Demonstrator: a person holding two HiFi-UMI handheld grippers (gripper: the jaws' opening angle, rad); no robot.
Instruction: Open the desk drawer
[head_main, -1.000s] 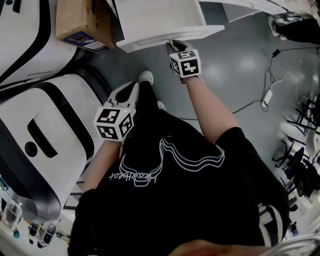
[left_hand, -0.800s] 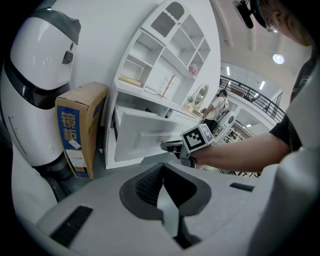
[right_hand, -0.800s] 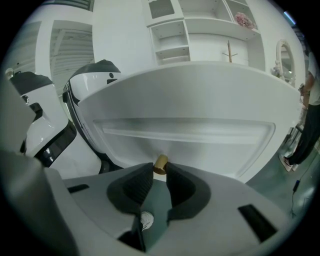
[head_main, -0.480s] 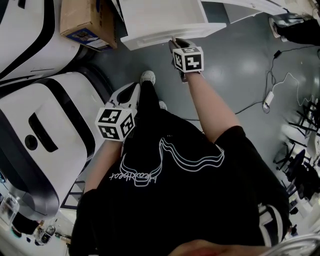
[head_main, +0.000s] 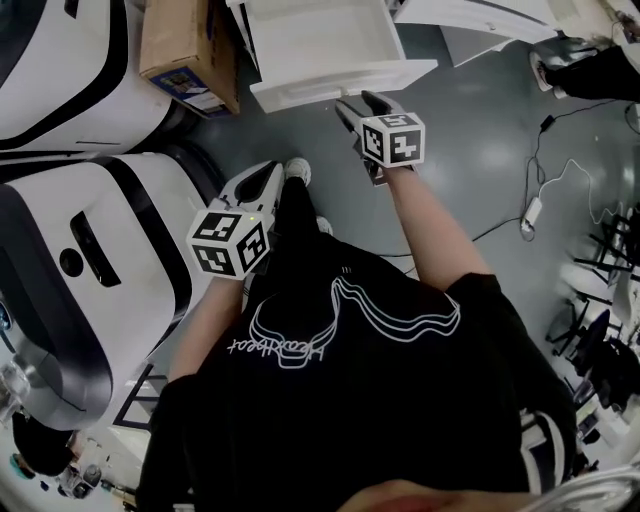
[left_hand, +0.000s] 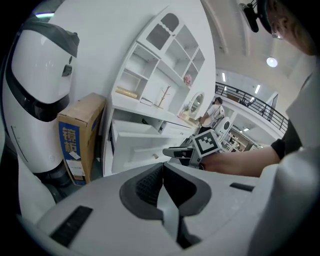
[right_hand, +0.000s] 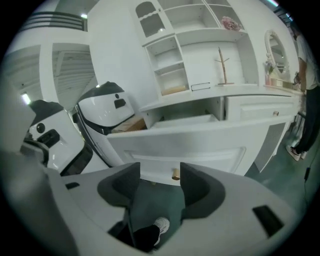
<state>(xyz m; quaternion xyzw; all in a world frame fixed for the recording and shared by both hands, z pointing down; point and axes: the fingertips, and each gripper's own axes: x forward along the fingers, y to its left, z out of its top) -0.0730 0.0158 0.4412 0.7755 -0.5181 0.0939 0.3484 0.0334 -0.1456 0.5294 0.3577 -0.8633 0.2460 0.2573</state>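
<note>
The drawer's (head_main: 320, 35) back end was cut off by the top edge of the head view, and the person's black shirt (head_main: 380, 400) hid most of the floor below. The drawer stood pulled well out of the white counter (right_hand: 240, 90) toward the person. Its flat front panel (head_main: 340, 84) ran roughly left to right across the head view, slightly tilted. In the right gripper view the front was smooth, painted white, with a shallow recessed rectangle and a small brass-coloured cylindrical knob (right_hand: 175, 174) near its lower edge. The right gripper (head_main: 352, 100) pointed at that front from just short of it. Its dark, ribbed jaws had just been opening and stood released: the knob showed through the gap, but neither pad touched it. The left gripper (head_main: 268, 172) hung low beside the person's leg, near a white shoe (head_main: 293, 170) and well apart from the drawer. Its jaws were clenched pad against pad with nothing between them, and its own grey body filled the lower half of its view. A brown cardboard box (head_main: 190, 50) stood just left of the drawer, beside a rounded, glossy white machine shell (head_main: 60, 260) with black bands that the frame edge cut off.
</note>
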